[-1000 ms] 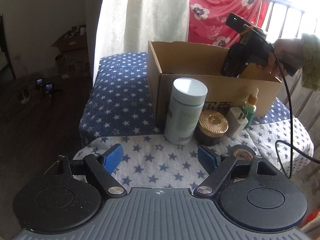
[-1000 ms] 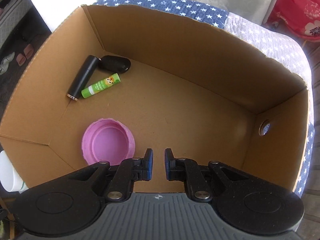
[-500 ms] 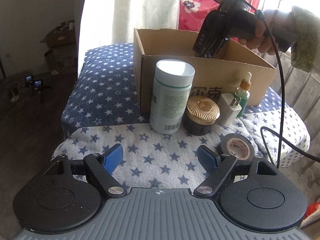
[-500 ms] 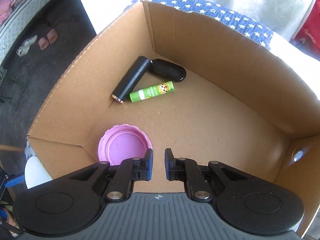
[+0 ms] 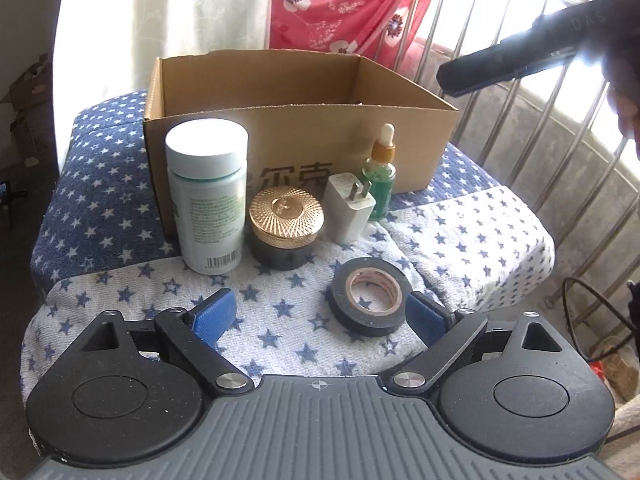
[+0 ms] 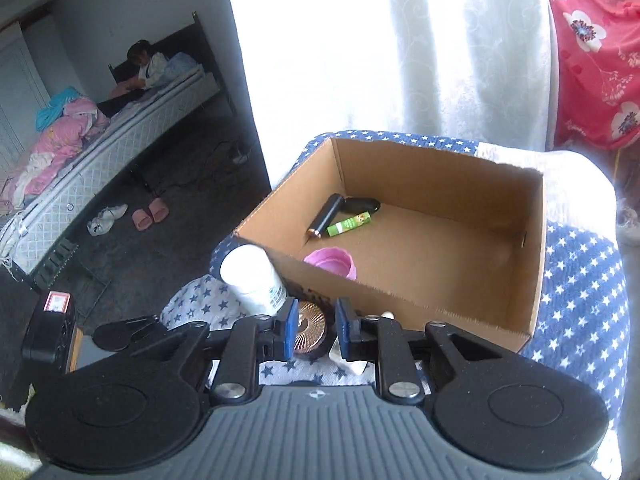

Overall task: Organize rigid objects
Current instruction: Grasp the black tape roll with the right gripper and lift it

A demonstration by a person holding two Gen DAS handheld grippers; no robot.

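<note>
My left gripper (image 5: 320, 314) is open and its jaws are still opening. A black tape roll (image 5: 368, 296) lies flat between the fingers, close to the right one, with no pad pressing on it. Behind it stand a white bottle (image 5: 208, 196), a gold-lidded jar (image 5: 286, 216), a white charger plug (image 5: 348, 208) and a green dropper bottle (image 5: 380, 176), all against the cardboard box (image 5: 300, 140). My right gripper (image 6: 316, 320) hovers above and before the box (image 6: 440, 300), jaws opening with nothing between them. Inside lie a pink lid (image 6: 332, 264), a green stick (image 6: 348, 224) and a black tube (image 6: 326, 216).
The star-patterned cloth (image 5: 100, 184) drops off at its left and front edges. A metal railing (image 5: 540, 120) and a red floral cloth (image 5: 340, 4) stand behind the box. A black cable (image 5: 580, 320) hangs at the right. A person sits on a bed (image 6: 120, 120) across the room.
My right gripper has risen out of the box and drawn back, and its jaws have parted a little. My left gripper has shifted toward the tape roll and widened.
</note>
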